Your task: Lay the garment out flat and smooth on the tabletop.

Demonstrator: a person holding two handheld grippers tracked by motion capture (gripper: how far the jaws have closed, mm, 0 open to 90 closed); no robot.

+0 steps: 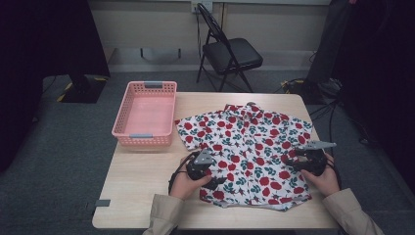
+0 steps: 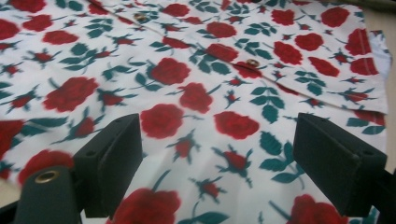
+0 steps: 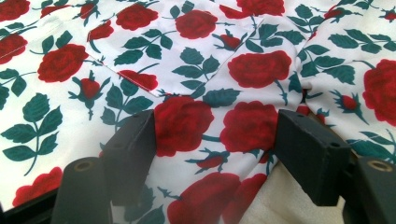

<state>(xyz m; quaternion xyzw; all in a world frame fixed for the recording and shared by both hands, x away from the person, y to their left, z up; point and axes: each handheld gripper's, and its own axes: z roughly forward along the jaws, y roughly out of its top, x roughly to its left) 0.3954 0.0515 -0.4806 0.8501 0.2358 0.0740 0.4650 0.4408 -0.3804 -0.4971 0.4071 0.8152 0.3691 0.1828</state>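
A white shirt (image 1: 247, 152) printed with red roses and green leaves lies spread flat on the tabletop (image 1: 142, 181), collar toward the far edge and hem toward the person. Just beside the shirt's left sleeve stands a pink basket (image 1: 145, 113), at the tabletop's far left corner. The left hand-held gripper (image 1: 215, 182) rests on the shirt's near left part, close to the hem, with the person's left hand (image 1: 183, 183) behind it at the shirt's edge. In the left gripper view, this hand-held gripper (image 2: 217, 163) has its jaws wide apart, low over the cloth, with the buttoned front of the shirt (image 2: 210, 88) running across beyond them. The right hand-held gripper (image 1: 299, 164) sits at the shirt's right side, below the right sleeve, held by the right hand (image 1: 324, 180). In the right gripper view, this hand-held gripper (image 3: 215, 144) also has its jaws spread apart, with rose-printed shirt cloth (image 3: 187, 70) between them and a bit of bare tabletop (image 3: 280, 200) showing beside the shirt's edge near the right-hand jaw. Beyond the shirt's collar, past the tabletop, a black folding chair (image 1: 230, 51) stands on the floor.
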